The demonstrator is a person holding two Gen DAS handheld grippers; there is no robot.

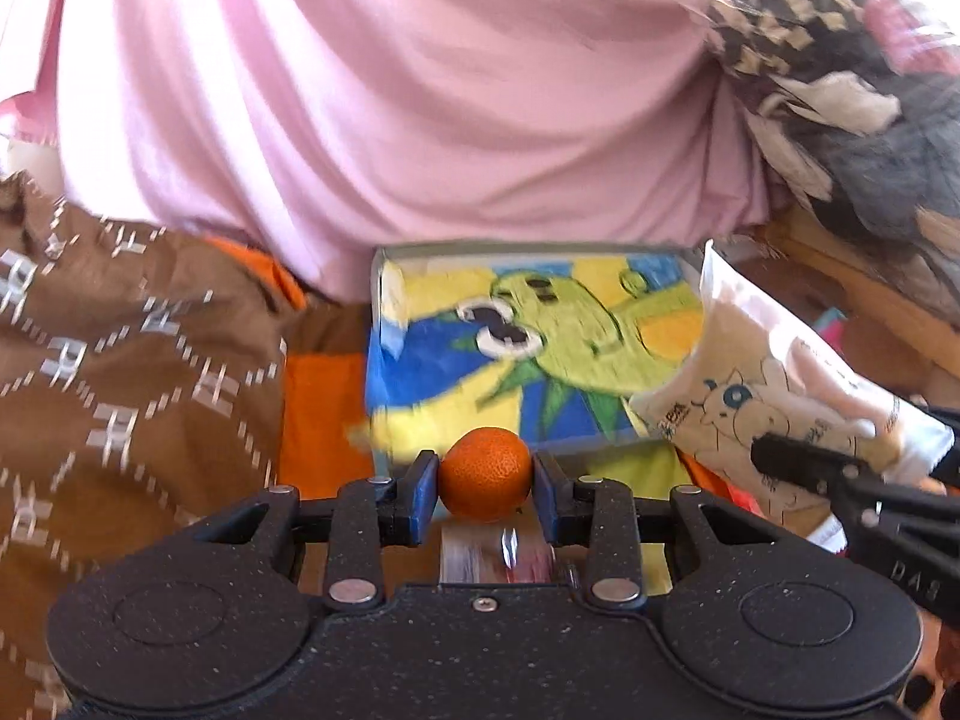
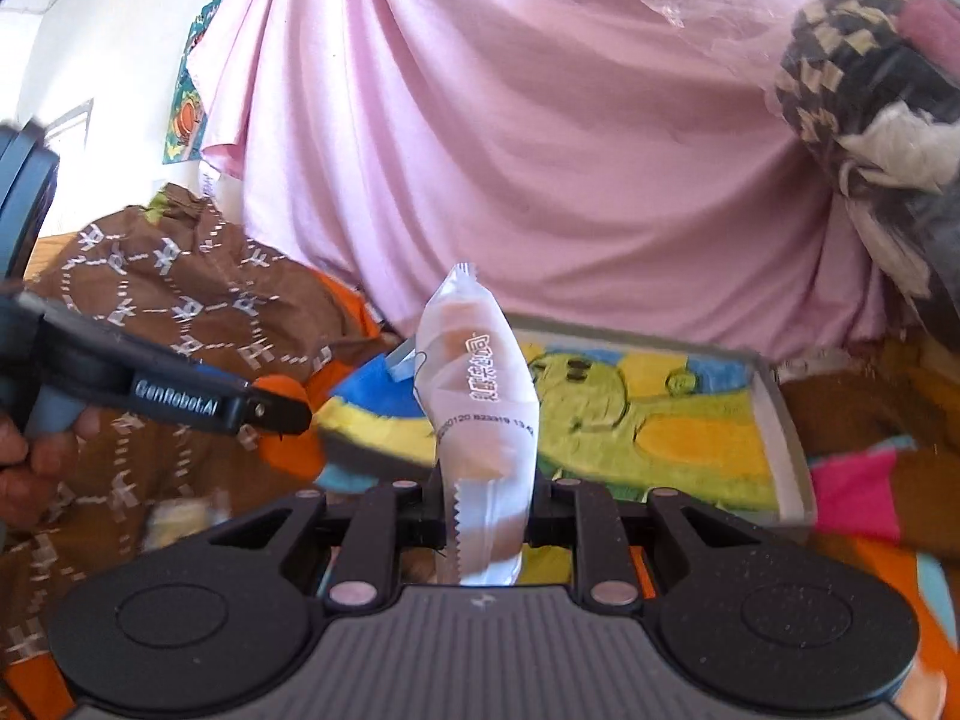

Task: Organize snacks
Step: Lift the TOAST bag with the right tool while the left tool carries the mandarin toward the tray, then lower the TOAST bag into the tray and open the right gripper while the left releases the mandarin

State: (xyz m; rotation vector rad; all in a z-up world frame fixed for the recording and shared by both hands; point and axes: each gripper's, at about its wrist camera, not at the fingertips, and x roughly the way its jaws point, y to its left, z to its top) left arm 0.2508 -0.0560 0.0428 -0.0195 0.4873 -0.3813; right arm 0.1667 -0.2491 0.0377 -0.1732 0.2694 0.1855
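The left claw [image 1: 485, 483] is clamped on a small orange [image 1: 486, 474]; being round, it may roll free if the grip eases. The right claw [image 2: 485, 504] pinches a white snack packet [image 2: 477, 396] by its lower end; the slick wrapper may slip. Both hang just before the painted tray [image 1: 384, 276].

Black speckled gripper [image 1: 485, 480], blue fingers [image 1: 423, 495] — "GenRobot.AI" lettering, seemingly

"GenRobot.AI" runs along the left hand-held gripper [image 2: 282, 405]; the white snack packet [image 2: 480, 420] carries a partly legible stamped code, "823319".
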